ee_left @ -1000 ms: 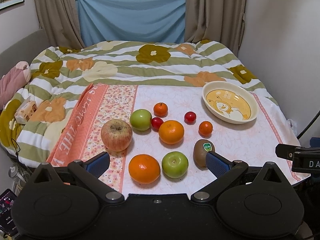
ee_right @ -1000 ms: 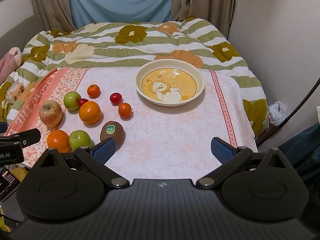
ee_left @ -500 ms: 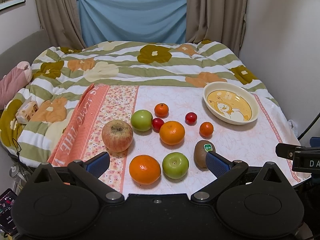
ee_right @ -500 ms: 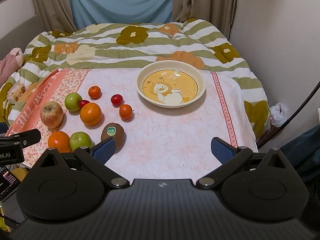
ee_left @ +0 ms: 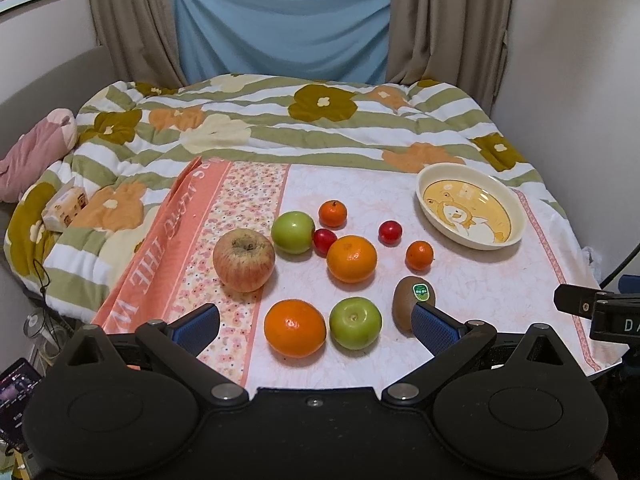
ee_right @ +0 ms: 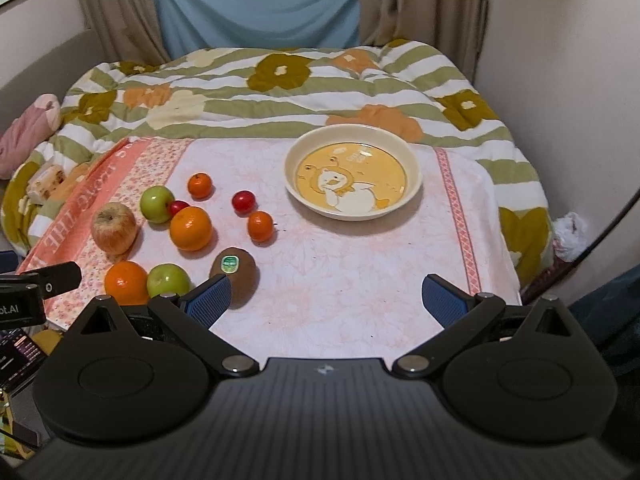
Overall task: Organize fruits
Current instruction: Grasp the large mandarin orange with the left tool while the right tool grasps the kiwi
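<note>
Orange, green and red fruits were gathered toward the left half of the pink floral cloth (ee_right: pixel 360 280): a brown kiwi with a green sticker (ee_right: pixel 234 274) and a glossy green apple (ee_left: pixel 355 322) near the front edge, a large russet-red apple (ee_left: pixel 244 259) by the left border. The cream ceramic dish with a yellow duck picture (ee_right: pixel 414 168) was seen toward the far right corner, with nothing in it. No fruit had been moved yet, it was judged; all sorting remained. The left gripper (ee_left: pixel 316 322) and right gripper (ee_right: pixel 326 296) were held wide apart, gripping nothing.
</note>
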Available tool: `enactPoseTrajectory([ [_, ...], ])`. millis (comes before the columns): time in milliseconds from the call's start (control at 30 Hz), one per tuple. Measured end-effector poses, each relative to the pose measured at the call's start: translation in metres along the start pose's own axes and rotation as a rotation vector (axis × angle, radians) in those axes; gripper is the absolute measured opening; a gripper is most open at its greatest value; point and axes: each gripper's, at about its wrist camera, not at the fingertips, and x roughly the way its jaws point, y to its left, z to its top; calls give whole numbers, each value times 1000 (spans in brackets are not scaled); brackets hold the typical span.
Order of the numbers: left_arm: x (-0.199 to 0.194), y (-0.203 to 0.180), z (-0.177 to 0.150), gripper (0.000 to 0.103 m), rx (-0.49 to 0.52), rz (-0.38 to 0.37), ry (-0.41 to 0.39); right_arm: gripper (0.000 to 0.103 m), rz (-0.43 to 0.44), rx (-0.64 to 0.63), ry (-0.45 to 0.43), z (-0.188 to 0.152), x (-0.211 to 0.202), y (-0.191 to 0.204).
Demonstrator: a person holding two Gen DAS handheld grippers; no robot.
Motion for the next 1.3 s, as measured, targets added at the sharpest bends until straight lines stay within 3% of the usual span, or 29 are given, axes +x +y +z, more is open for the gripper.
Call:
enactPoseTrajectory([
  [300,17,5,-10,103,15,39,0,103,109,-98,-11,-4,30,2],
  [467,43,16,-17,103,40,20,31,103,100,-72,9,-8,53,10],
  [867,113,31,-37,96,256,-45,85,103,70,7,35,-27,117,49],
  [1133,132,26,-44,95,388,-94,41,103,39,46,44,-40,142,67],
  [1300,141,19,-46,87,461,-117,26,103,36,57,83,-41,156,73],
])
